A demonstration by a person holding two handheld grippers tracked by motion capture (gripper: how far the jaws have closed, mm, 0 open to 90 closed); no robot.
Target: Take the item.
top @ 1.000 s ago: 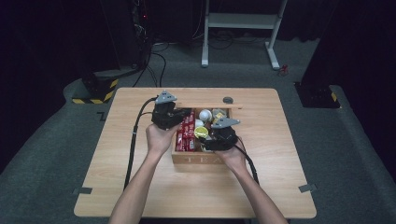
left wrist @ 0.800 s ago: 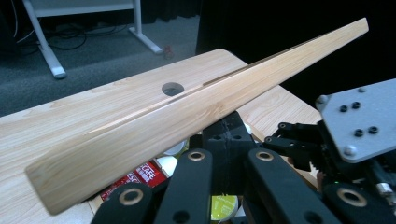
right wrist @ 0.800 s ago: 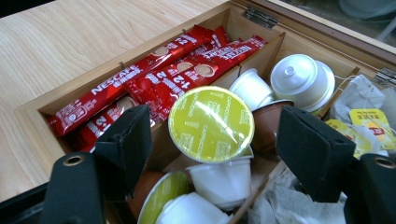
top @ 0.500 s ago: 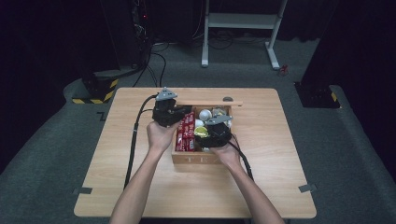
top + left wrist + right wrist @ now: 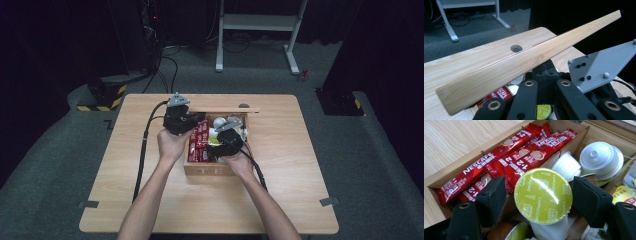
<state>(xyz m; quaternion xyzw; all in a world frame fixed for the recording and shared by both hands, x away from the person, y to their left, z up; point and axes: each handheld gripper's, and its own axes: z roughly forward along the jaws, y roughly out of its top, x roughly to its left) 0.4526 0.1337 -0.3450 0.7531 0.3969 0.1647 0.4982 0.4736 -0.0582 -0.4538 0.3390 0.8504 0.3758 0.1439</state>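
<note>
A wooden tea box (image 5: 212, 170) sits mid-table. Its lid (image 5: 225, 109) stands raised on edge along the back. In the left gripper view the lid (image 5: 524, 65) crosses just above my left gripper (image 5: 546, 72), whose jaws are shut and touch its lower edge. From above, the left gripper (image 5: 192, 120) is at the box's left rear corner. My right gripper (image 5: 220, 142) reaches into the box. Its open jaws (image 5: 539, 192) straddle a capsule with a yellow-green cappuccino lid (image 5: 542, 195) without touching it. Red Nescafe sachets (image 5: 524, 157) fill the long compartment beside it.
White capsules (image 5: 599, 157) and other packets lie in the box's far compartments. A round hole (image 5: 516, 48) is in the wooden table (image 5: 150, 190) behind the lid. Cables trail from both grippers toward the person. A white stand (image 5: 255, 30) is on the floor beyond.
The lid has swung up from behind the box into a raised position at the left gripper. The right gripper has shifted left and deeper into the box, over the cappuccino capsule.
</note>
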